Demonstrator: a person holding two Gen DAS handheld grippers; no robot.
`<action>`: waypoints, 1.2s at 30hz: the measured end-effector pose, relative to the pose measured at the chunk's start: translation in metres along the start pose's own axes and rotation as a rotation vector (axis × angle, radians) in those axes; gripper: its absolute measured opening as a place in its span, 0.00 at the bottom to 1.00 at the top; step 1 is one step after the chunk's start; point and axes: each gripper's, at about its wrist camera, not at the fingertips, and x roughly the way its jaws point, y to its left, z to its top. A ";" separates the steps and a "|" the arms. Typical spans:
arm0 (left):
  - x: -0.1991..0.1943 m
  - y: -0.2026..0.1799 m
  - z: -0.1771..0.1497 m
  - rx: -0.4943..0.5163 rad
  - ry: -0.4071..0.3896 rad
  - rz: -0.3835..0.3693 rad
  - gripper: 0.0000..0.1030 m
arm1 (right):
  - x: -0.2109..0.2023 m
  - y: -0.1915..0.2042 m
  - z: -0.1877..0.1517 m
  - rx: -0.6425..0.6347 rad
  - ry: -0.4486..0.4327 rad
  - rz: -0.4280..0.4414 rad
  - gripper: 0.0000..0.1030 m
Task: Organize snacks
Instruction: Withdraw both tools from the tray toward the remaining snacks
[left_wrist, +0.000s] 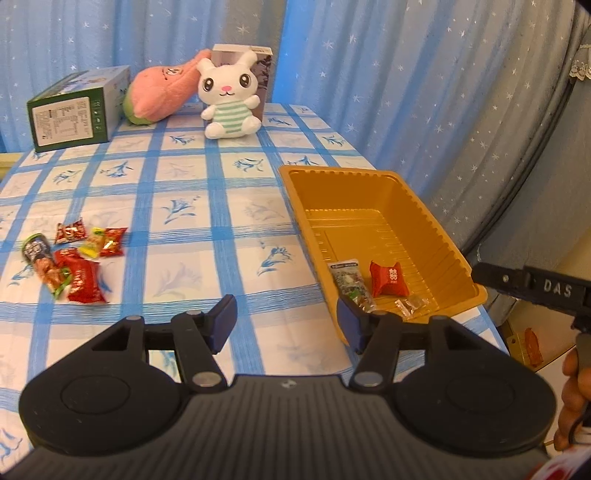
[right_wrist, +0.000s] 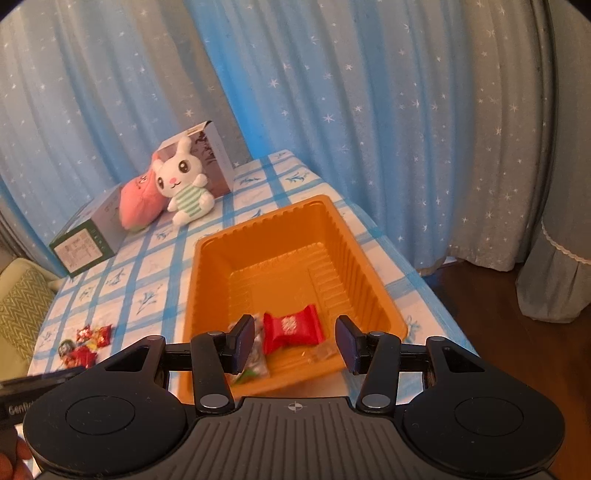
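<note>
Left hand-held gripper (left_wrist: 286, 325) hovers over the worktop (left_wrist: 207, 206) with jaws apart, nothing between them; its right finger overlaps the near-left corner of the orange tray (left_wrist: 436, 221). Right hand-held gripper (right_wrist: 295, 343) hangs over the tray's near end (right_wrist: 207, 266), jaws apart, nothing gripped. The red candy (right_wrist: 291, 328) lies loose on the tray floor between and below the fingers. Beside it in the tray are a green-white packet (left_wrist: 349, 282) and a small clear wrapper (left_wrist: 410, 304). The remaining snack pile (left_wrist: 74, 258), red, yellow and green wrappers, sits near the worktop's left edge, well apart from the tray. At the far edge: green box (left_wrist: 74, 110), pink plush (left_wrist: 162, 90), white bunny plush (left_wrist: 229, 96) leaning on an upright box (left_wrist: 264, 74).
</note>
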 end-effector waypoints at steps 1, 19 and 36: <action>-0.004 0.002 -0.002 -0.001 -0.005 0.004 0.57 | -0.004 0.004 -0.003 -0.003 0.001 0.000 0.47; -0.075 0.073 -0.031 -0.083 -0.053 0.092 0.69 | -0.024 0.095 -0.043 -0.150 0.053 0.110 0.48; -0.098 0.149 -0.033 -0.188 -0.062 0.194 0.72 | 0.003 0.162 -0.056 -0.257 0.105 0.196 0.48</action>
